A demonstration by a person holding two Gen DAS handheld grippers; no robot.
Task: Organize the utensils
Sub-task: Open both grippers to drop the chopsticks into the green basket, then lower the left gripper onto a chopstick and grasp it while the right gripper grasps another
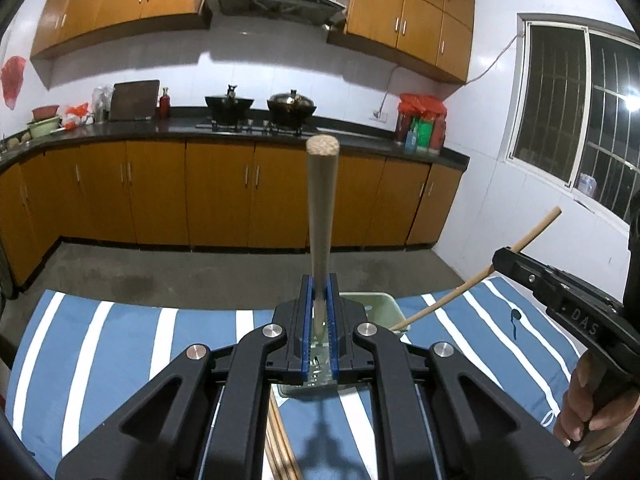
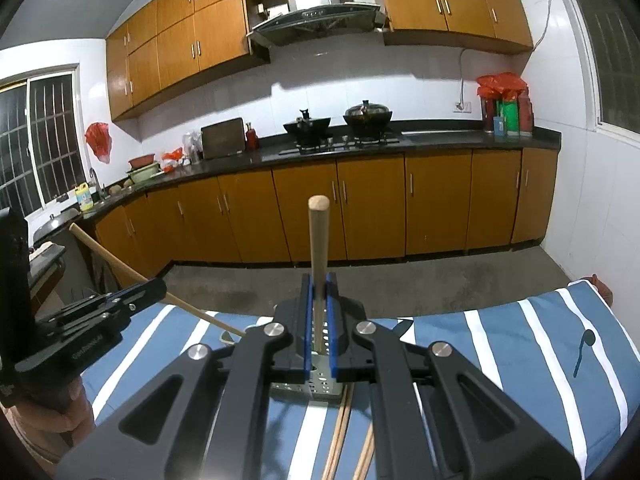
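Left wrist view: the left tool (image 1: 320,284) is clamped on 1 wooden chopstick (image 1: 321,208) that points up and away, above a pale green basket (image 1: 382,306) on the striped blue cloth (image 1: 120,344). Right wrist view: the right tool (image 2: 319,284) grips another chopstick (image 2: 319,240) over the perforated basket (image 2: 320,386); loose chopsticks (image 2: 340,432) lie beside it.

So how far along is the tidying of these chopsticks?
Nothing clearly looks finished: I can't make out any chopstick already standing in the pale green perforated holder. In hand: the left gripper is shut on one wooden chopstick, and the right gripper is shut on another chopstick, both poised above the holder. Left to do: loose chopsticks lie on the striped cloth.
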